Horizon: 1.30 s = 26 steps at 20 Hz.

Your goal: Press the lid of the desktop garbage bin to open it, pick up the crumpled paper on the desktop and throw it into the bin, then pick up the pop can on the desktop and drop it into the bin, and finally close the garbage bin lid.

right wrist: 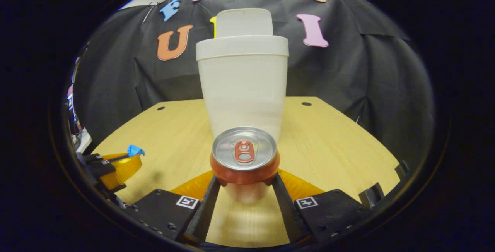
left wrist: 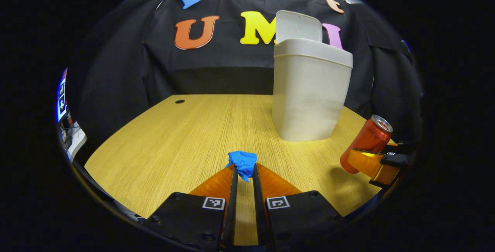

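A white desktop bin (left wrist: 309, 93) stands on the wooden table with its lid (left wrist: 298, 26) raised upright at the back. My left gripper (left wrist: 243, 170) is shut on a crumpled blue paper (left wrist: 243, 163), held low over the table in front of the bin. In the right gripper view the bin (right wrist: 243, 85) is straight ahead, and my right gripper (right wrist: 244, 180) is shut on a red pop can (right wrist: 244, 155) whose silver top faces the camera. The left gripper view shows that can (left wrist: 367, 139) tilted and lifted at the right. The right gripper view shows the left gripper (right wrist: 116, 167) with the paper (right wrist: 135, 150).
The wooden table (left wrist: 174, 139) has small dark holes near its back edge (left wrist: 180, 101) (right wrist: 306, 103). Black cloth walls close in the back and sides. Some equipment clutter (left wrist: 69, 132) sits beyond the table's left edge.
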Each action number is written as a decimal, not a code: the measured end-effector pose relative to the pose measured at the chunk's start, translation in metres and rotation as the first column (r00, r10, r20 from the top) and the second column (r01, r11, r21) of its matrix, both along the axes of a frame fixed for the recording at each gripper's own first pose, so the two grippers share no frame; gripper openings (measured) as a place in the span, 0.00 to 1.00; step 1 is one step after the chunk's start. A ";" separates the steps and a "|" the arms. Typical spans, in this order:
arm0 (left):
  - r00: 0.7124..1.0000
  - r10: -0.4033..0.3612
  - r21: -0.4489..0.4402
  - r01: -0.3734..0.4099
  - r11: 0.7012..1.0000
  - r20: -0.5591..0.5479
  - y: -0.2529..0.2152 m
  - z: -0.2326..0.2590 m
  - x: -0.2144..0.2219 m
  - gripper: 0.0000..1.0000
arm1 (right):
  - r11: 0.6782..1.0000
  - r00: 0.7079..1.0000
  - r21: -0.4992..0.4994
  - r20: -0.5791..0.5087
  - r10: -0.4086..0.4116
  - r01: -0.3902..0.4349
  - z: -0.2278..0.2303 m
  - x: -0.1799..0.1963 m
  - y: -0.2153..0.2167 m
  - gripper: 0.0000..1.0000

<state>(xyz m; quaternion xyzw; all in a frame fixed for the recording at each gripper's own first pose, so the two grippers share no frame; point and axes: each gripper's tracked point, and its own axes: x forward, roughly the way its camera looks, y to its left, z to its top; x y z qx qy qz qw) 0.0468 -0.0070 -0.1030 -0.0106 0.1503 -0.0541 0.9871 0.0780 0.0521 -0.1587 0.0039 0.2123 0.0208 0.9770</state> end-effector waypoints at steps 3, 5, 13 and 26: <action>0.993 0.010 0.025 -0.013 1.000 0.119 -0.001 0.030 -0.021 0.25 | 1.000 0.999 0.003 0.048 0.007 -0.007 0.021 -0.007 -0.003 0.77; 0.982 0.016 0.034 -0.023 0.999 0.189 -0.004 0.052 -0.028 0.25 | 1.000 0.995 -0.008 0.101 0.008 -0.008 0.041 -0.014 -0.008 0.77; 0.952 0.031 -0.061 -0.013 0.998 0.304 -0.041 0.105 -0.050 0.25 | 0.992 0.959 -0.094 0.264 0.106 -0.084 0.114 -0.047 -0.029 0.77; 0.935 0.043 -0.145 0.009 0.989 0.352 -0.090 0.222 0.049 0.24 | 0.999 0.937 0.005 0.347 0.032 -0.036 0.158 -0.048 -0.107 0.77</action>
